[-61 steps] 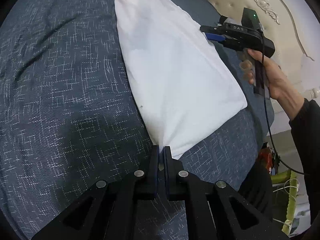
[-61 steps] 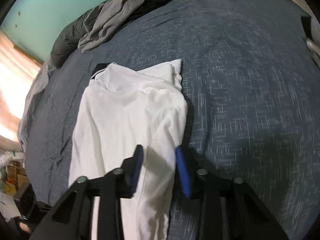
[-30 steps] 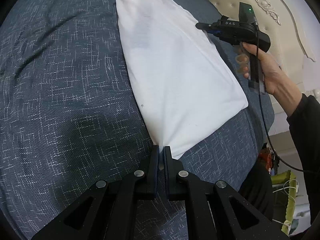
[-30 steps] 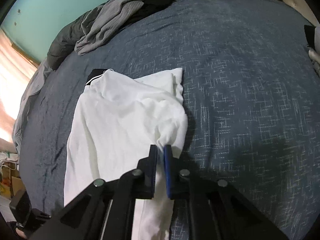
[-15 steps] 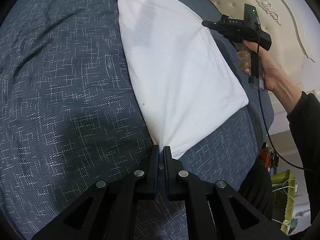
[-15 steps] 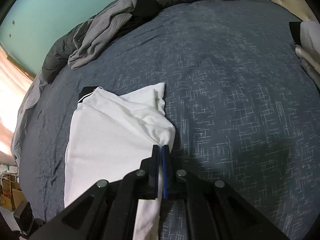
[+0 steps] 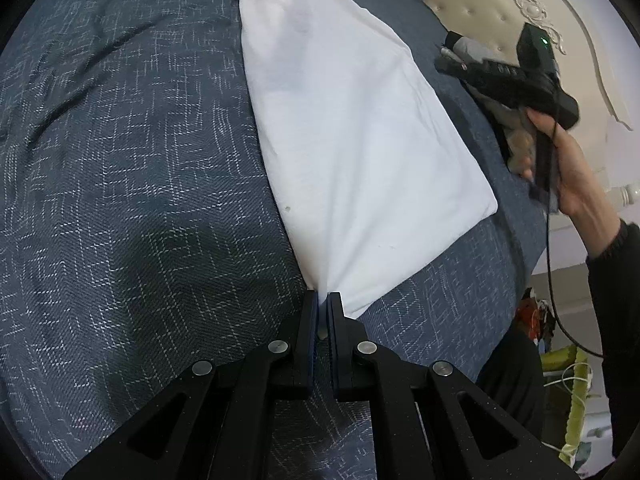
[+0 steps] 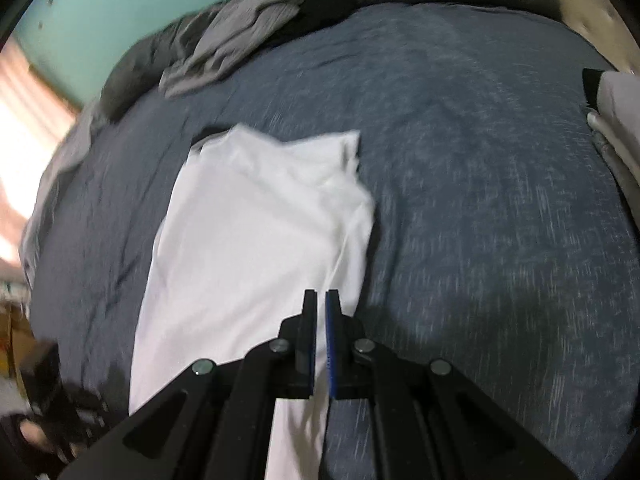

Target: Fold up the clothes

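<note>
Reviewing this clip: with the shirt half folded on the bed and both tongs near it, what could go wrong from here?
1. The left tongs pinch only a small corner of the white shirt; a pull may slip it free or drag the whole fold across the blue bedspread.
2. The right tongs look shut with no cloth between them, so the bunched sleeve fold may spring open.

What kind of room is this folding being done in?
Most likely a bedroom: a white shirt lies on a bed's dark blue cover, there is a cream tufted headboard, and rumpled grey bedding sits at the far edge.
</note>
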